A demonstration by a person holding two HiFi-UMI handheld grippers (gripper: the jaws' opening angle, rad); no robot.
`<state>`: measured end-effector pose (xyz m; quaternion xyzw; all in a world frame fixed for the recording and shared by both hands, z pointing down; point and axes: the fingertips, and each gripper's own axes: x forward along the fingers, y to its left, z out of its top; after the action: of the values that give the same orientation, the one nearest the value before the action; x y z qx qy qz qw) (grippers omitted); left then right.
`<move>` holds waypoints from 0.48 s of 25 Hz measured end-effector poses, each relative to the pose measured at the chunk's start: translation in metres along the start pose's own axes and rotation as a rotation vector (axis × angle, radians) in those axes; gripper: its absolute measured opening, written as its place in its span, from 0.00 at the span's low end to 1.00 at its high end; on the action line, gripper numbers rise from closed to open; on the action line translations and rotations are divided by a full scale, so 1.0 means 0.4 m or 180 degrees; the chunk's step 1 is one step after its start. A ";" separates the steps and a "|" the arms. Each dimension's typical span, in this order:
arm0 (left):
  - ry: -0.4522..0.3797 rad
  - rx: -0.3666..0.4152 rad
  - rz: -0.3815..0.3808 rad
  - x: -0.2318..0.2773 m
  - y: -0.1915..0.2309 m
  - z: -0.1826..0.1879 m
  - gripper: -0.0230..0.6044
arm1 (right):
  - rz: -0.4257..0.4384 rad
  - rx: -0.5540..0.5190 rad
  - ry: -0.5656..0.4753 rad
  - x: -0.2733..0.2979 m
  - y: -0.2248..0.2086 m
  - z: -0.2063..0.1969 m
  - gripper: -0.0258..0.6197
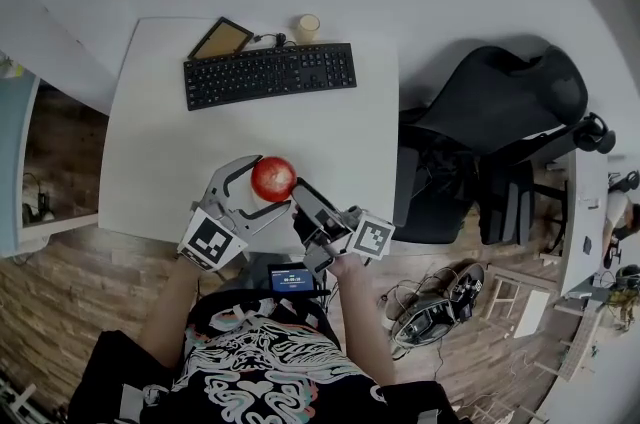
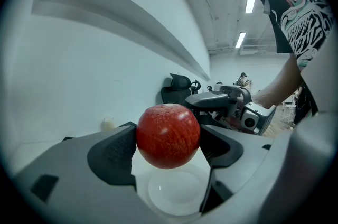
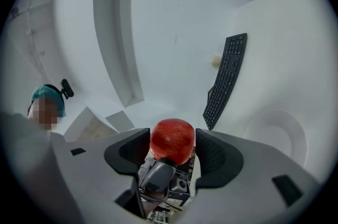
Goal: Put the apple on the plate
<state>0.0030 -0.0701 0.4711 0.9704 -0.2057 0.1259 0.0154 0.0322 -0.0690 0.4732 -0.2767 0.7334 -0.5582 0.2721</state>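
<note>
Your left hand-held gripper (image 1: 268,187) pinches the red apple (image 1: 273,178) above the white plate (image 2: 177,201) at centre frame; your right hand-held gripper (image 3: 170,150) stands spread just beside it.

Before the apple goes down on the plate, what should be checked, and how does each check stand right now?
1. Apple clamped in the left tongs: ok.
2. Plate in sight under the apple in the left gripper view: ok.
3. Plate bare where it shows: ok.
4. Right tongs open: ok. Clear of the apple: cannot tell, they stand very close to it.
5. Keyboard apart from the plate: ok.
</note>
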 end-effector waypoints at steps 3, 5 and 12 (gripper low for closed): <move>-0.0033 0.0042 -0.0075 -0.002 -0.009 0.008 0.64 | 0.0100 0.0061 0.0041 0.010 0.012 -0.010 0.46; -0.0008 0.0064 -0.0072 -0.007 -0.010 0.004 0.64 | 0.0095 0.0057 0.0072 0.013 0.012 -0.018 0.46; 0.0216 0.0641 -0.0083 -0.018 -0.040 -0.032 0.64 | 0.0029 0.0079 0.0121 0.015 0.000 -0.051 0.50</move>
<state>0.0001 -0.0515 0.4820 0.9648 -0.1787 0.1785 -0.0737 0.0135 -0.0597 0.4772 -0.2593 0.7327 -0.5710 0.2641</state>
